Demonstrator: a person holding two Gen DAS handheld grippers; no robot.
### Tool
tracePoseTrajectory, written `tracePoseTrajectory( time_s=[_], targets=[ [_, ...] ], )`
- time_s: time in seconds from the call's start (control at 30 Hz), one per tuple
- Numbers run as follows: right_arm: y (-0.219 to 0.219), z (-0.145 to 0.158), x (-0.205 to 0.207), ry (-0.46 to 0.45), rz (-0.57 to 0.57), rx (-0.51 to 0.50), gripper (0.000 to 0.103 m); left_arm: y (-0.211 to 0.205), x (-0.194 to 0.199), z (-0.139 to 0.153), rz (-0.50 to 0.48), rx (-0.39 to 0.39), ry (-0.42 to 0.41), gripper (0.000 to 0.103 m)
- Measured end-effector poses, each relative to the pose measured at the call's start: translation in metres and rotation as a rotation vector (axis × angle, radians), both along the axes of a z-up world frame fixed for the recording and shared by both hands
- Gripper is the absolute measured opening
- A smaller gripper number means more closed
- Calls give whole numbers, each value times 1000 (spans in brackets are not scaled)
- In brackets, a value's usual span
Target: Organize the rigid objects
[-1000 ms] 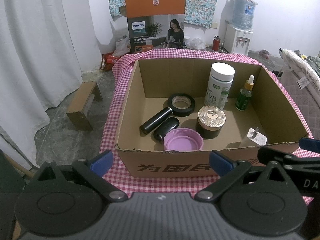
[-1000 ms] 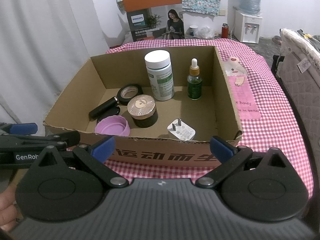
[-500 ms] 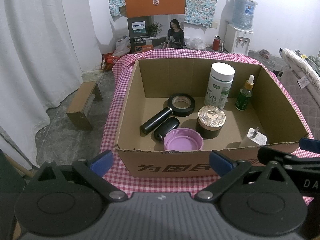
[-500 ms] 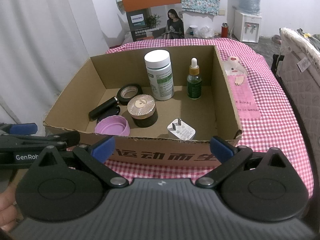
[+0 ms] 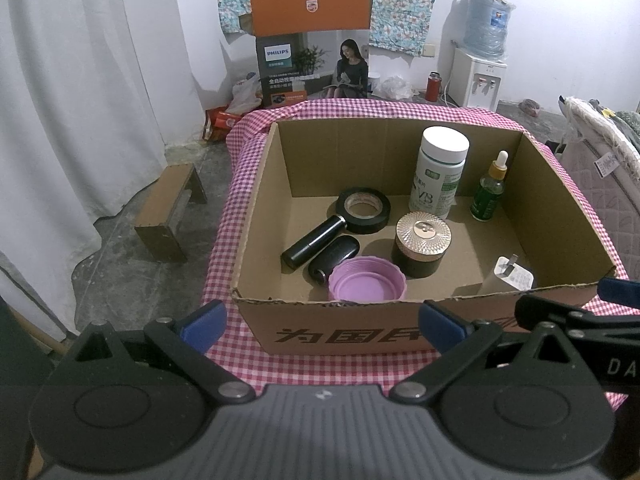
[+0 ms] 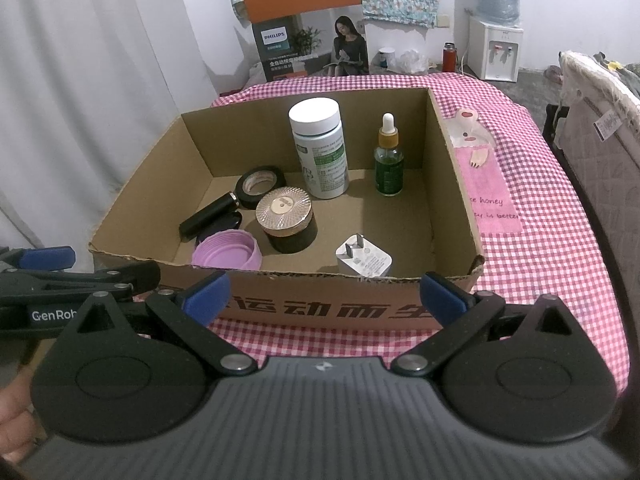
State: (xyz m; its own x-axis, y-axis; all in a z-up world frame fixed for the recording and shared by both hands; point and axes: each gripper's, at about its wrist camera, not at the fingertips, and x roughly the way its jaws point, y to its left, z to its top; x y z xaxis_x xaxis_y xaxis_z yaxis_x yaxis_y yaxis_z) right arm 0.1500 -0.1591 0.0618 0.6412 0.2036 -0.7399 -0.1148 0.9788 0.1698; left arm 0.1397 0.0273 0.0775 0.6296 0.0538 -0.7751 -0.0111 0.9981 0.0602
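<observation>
An open cardboard box (image 5: 344, 336) (image 6: 320, 312) sits on a pink checked tablecloth. Inside stand a white pill bottle (image 5: 440, 176) (image 6: 320, 152), a green dropper bottle (image 5: 490, 190) (image 6: 389, 160) and a dark jar with a gold lid (image 5: 422, 242) (image 6: 286, 218). A black tape roll (image 5: 363, 210), a black tube (image 5: 314, 242), a small black case (image 5: 334, 260), a purple lid (image 5: 366, 282) (image 6: 228, 254) and a white plug adapter (image 5: 512, 276) (image 6: 364, 260) lie on the floor of the box. My left gripper (image 5: 322, 326) and right gripper (image 6: 324, 298) are open and empty, just before the box's near wall.
A pink paper strip (image 6: 486, 184) lies on the cloth right of the box. A Philips carton (image 5: 312, 44), a water dispenser (image 5: 482, 64) and a wooden stool (image 5: 170, 208) stand on the floor beyond. A bed edge (image 6: 600, 128) is at the right.
</observation>
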Motion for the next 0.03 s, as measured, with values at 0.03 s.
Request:
tracePoseTrajectory(
  time_s=[0.03],
  targets=[
    [0, 0, 0, 0, 0, 0, 102, 0, 0, 0, 0, 0, 0, 102]
  ],
)
